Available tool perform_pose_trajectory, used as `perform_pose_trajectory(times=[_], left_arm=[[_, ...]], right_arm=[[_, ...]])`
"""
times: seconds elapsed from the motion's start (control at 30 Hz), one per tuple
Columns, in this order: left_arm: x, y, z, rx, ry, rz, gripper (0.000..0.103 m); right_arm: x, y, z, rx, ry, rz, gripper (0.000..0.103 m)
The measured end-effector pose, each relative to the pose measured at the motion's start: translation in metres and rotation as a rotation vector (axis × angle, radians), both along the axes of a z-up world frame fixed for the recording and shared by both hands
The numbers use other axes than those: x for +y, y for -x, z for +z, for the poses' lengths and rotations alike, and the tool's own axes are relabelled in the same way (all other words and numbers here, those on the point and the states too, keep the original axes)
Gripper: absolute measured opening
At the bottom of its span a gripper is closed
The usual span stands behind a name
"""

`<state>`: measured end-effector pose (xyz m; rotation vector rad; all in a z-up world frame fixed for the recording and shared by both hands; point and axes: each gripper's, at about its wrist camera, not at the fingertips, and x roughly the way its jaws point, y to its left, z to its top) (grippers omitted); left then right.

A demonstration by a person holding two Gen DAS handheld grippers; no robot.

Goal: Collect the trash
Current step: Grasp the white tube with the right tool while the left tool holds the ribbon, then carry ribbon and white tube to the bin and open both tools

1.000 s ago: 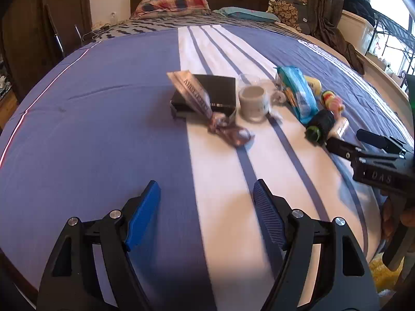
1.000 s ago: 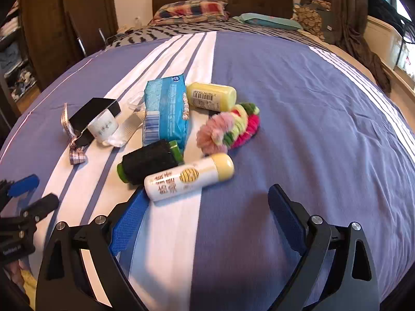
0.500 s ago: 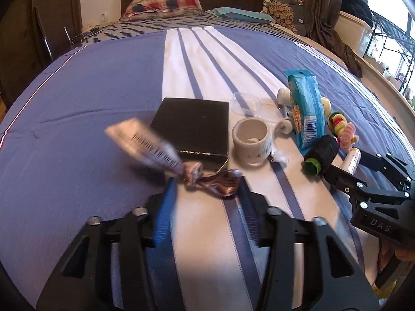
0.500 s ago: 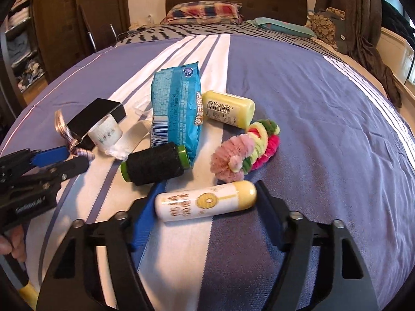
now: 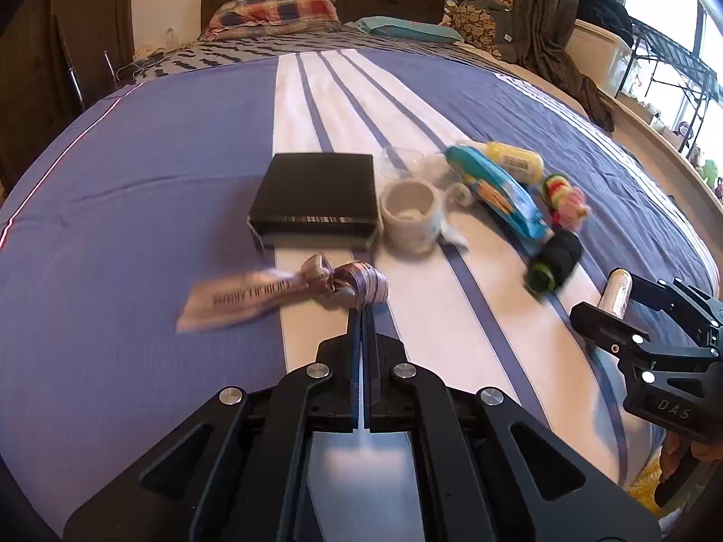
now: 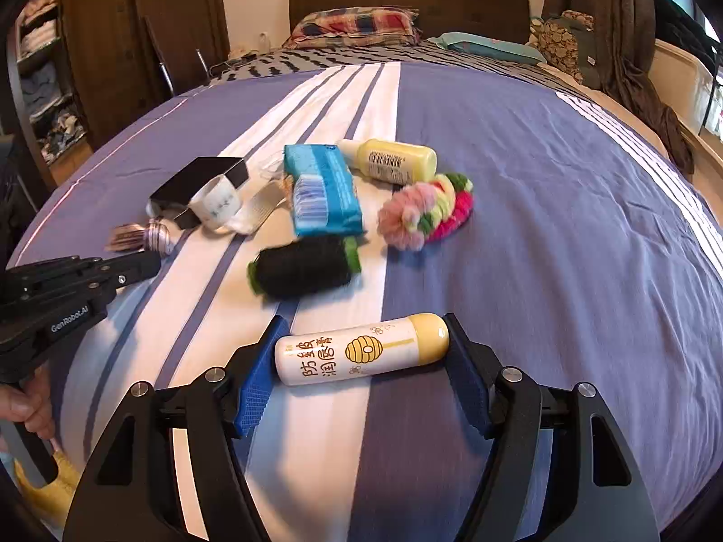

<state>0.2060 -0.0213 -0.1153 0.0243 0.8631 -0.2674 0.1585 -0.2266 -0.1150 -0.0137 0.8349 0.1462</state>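
A crumpled silvery wrapper point(image 5: 271, 293) lies on the striped blue bedspread point(image 5: 113, 226) in front of a black box point(image 5: 316, 189). My left gripper point(image 5: 361, 311) is shut, its tips pinching the wrapper's twisted near end; in the right wrist view the left gripper point(image 6: 151, 262) meets the wrapper point(image 6: 144, 237) at the left. A white tube with a yellow cap point(image 6: 361, 354) lies crosswise between my right gripper's point(image 6: 363, 323) fingers, with a pad pressed on each end. From the left wrist view the right gripper point(image 5: 619, 298) and the tube point(image 5: 617, 291) show at the right.
Beside the box stand a white cup point(image 5: 409, 217) and clear plastic pieces. A blue packet point(image 6: 323, 189), a black spool with green ends point(image 6: 302, 266), a yellow bottle point(image 6: 393, 160) and colourful scrunchies point(image 6: 424, 207) lie close together. Pillows and the headboard are far back.
My left gripper moved up to the wrapper and shut on its twisted end; the wrapper swung down flat. My right gripper advanced around the tube and closed onto its ends.
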Motion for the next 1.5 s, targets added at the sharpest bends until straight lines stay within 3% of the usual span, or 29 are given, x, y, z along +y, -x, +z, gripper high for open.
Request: perform_pose_trajectory(times=[0.53, 0.97, 1.27, 1.5], left_arm=[[-0.006, 0.117, 0.019, -0.045, 0.044, -0.045, 0.000], [-0.012, 0.219, 0.046, -0.118, 0.054, -0.101, 0.000], [-0.024, 0.257, -0.002, 0.012, 0.069, -0.167, 0.000], [-0.031, 0.258, -0.060, 0.180, 0.089, -0.182, 0.000]], right_arm=[[-0.005, 0.097, 0.013, -0.025, -0.058, -0.011, 0.069], [0.000, 0.179, 0.026, -0.055, -0.025, -0.026, 0.069], [-0.006, 0.206, -0.005, 0.018, -0.002, -0.050, 0.069], [-0.007, 0.212, -0.047, 0.125, 0.006, -0.060, 0.069]])
